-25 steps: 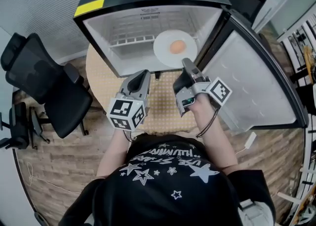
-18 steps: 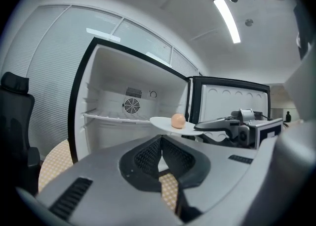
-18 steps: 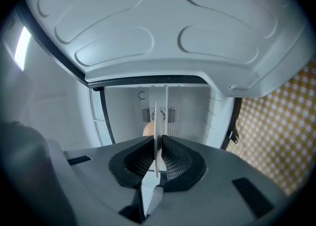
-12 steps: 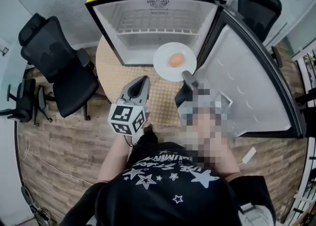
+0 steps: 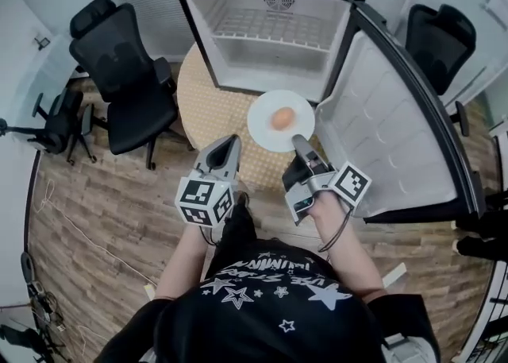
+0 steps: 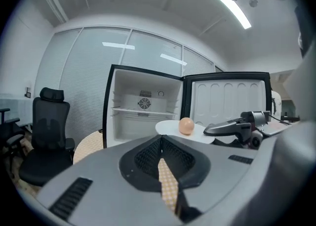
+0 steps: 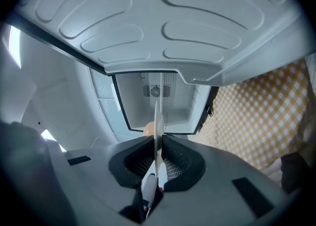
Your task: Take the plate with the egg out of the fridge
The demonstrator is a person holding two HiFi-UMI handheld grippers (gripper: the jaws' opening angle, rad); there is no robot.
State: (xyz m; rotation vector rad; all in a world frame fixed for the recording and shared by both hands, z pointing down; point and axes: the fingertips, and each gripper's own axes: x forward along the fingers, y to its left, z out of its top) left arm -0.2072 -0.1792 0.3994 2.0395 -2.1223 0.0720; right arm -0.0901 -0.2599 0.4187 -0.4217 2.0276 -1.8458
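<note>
Head view gave me the plate point(image 5: 266, 129) lying flat and face up, outside the fridge point(image 5: 270, 32). It was held in the air above the round checked table point(image 5: 208, 107), just in front of the open cabinet. Its near rim pointed back at me and sat in the right gripper point(image 5: 298, 142). Its far rim reached toward the fridge's lower front edge. The egg point(image 5: 280, 118) rested at about the plate's middle. From above it looked almost round, so I could not tell which way its long axis ran. The door point(image 5: 389, 131) stood swung wide at the right, its inner face just beside the plate.

Right gripper view showed the plate edge-on, as a thin pale line running straight out from between the two pads toward the fridge's interior. Both pads pressed on the rim, a firm pinch on the plate. A sliver of the egg peeked past the left side of that line.

Left gripper view showed its jaws closed tip to tip with nothing held, and only a narrow wedge of checked cloth visible between them. The left gripper point(image 5: 231, 141) hung beside the right one, apart from the plate and pointing the same way. From its camera I saw the plate level with the egg on top, and the right gripper reaching in from the right. Black chairs point(image 5: 127, 75) stood left of the table.
</note>
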